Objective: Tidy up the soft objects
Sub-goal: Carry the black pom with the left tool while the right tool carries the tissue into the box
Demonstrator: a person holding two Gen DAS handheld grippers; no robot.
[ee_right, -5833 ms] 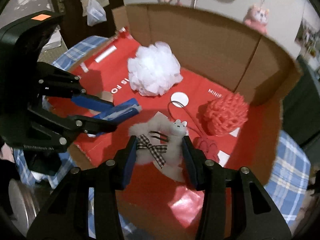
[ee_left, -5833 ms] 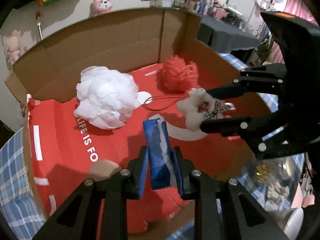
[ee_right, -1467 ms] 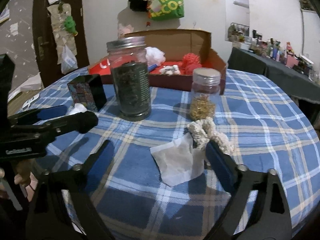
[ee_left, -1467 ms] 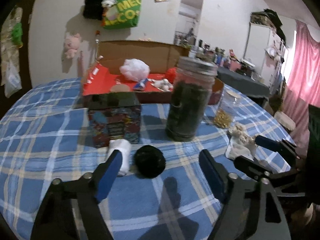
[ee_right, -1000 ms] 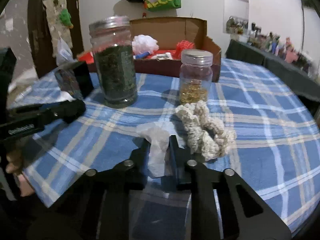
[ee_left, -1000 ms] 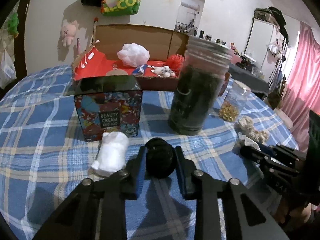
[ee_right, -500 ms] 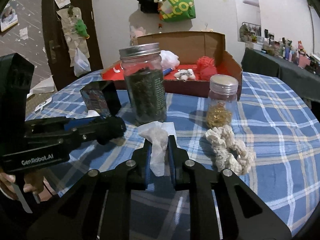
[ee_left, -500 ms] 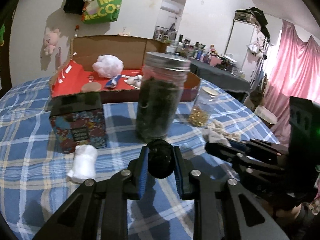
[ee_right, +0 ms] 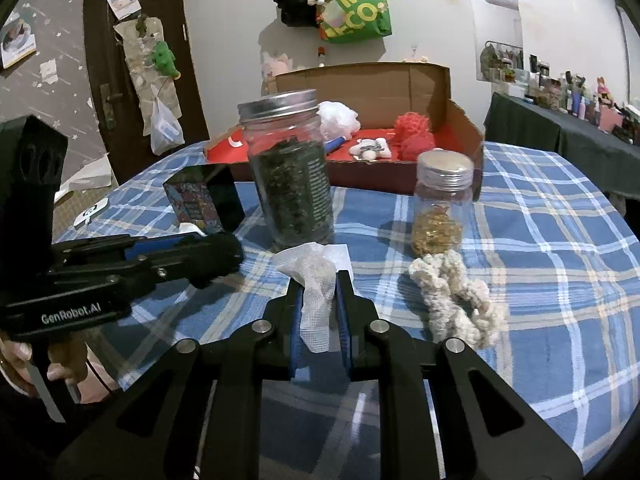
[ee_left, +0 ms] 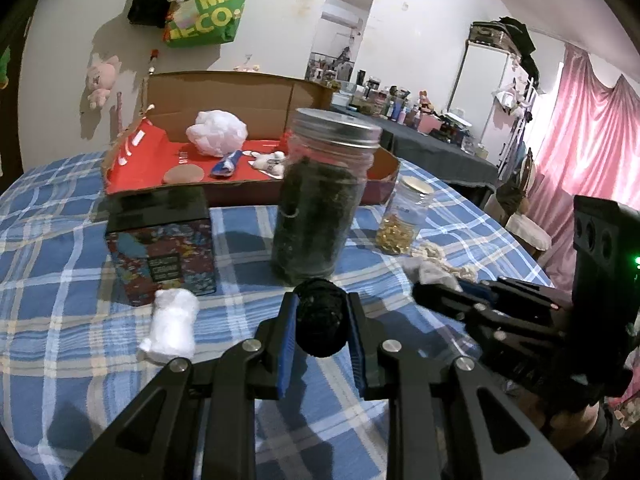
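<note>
My left gripper (ee_left: 322,312) is shut on a black fuzzy ball (ee_left: 320,316), held just above the checked tablecloth. My right gripper (ee_right: 318,292) is shut on a white gauze cloth (ee_right: 314,280), lifted off the table. A cream knitted scrunchie (ee_right: 456,296) lies on the cloth to the right of it. A white soft roll (ee_left: 172,324) lies left of the black ball. The open cardboard box (ee_left: 224,92) with a red floor stands at the back, holding a white pouf (ee_left: 216,132), a red pouf (ee_right: 412,132), a small plush (ee_right: 370,148) and a blue packet (ee_left: 226,164).
A tall glass jar (ee_right: 290,172) of dark leaves and a smaller jar (ee_right: 440,204) with golden contents stand between the grippers and the box. A colourful tin (ee_left: 160,244) with a black lid sits to the left. A person's hand (ee_right: 24,360) grips the left handle.
Both grippers shut on their objects about a second ago and have since lifted them off the table. The scrunchie stayed on the cloth.
</note>
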